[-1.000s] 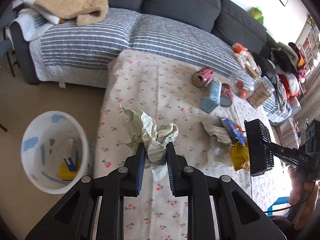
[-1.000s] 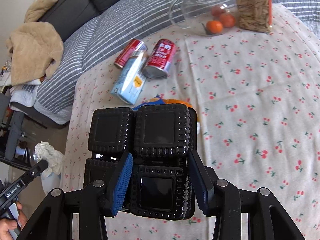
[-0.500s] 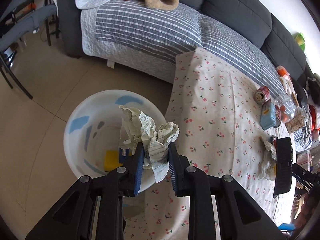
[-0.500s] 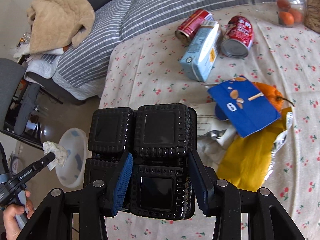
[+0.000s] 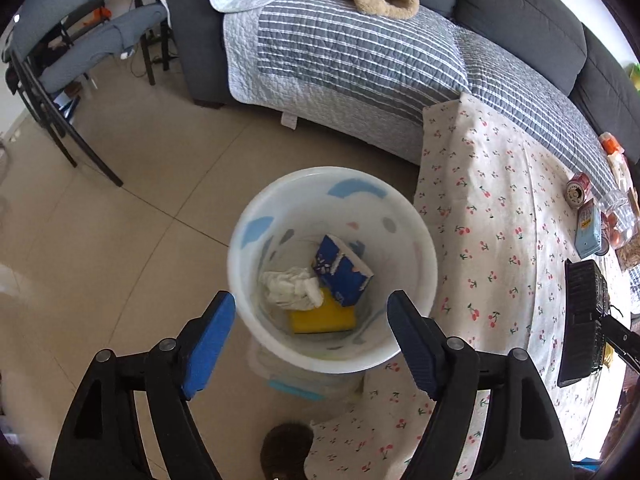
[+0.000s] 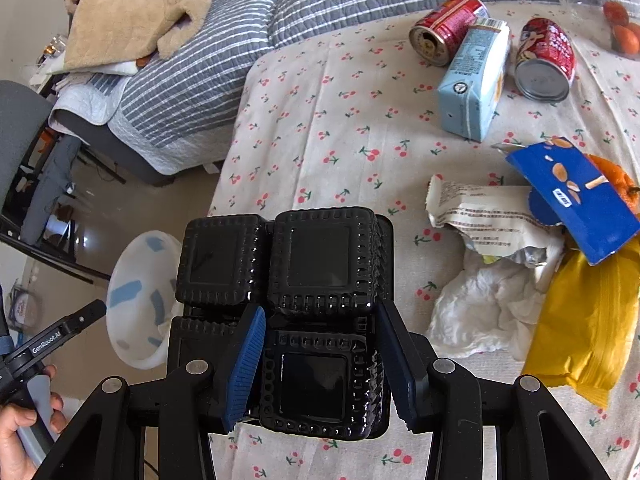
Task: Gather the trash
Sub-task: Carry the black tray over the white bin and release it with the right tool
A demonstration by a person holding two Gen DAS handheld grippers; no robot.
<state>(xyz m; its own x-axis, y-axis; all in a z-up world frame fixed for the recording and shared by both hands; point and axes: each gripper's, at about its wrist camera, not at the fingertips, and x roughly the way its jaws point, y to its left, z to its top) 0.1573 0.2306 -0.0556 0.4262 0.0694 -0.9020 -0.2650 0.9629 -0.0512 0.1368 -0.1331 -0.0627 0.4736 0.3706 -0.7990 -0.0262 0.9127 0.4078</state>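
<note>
Left gripper (image 5: 310, 336): jaws had just been opening, spread and empty above the bin, to let go.
Crumpled paper (image 5: 291, 289): lay inside the white bin (image 5: 422, 240).
Right gripper (image 6: 320, 364): pinched a black tray (image 6: 280, 264), carrying it binward.
Wrappers (image 6: 500, 256): waited on the tablecloth (image 6: 340, 120).

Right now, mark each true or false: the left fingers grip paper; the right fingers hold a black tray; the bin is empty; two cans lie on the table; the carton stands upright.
1. The left fingers grip paper. False: they stand open over the bin; the paper lies inside.
2. The right fingers hold a black tray. True.
3. The bin is empty. False: it holds trash.
4. Two cans lie on the table. True.
5. The carton stands upright. False: it lies flat.
</note>
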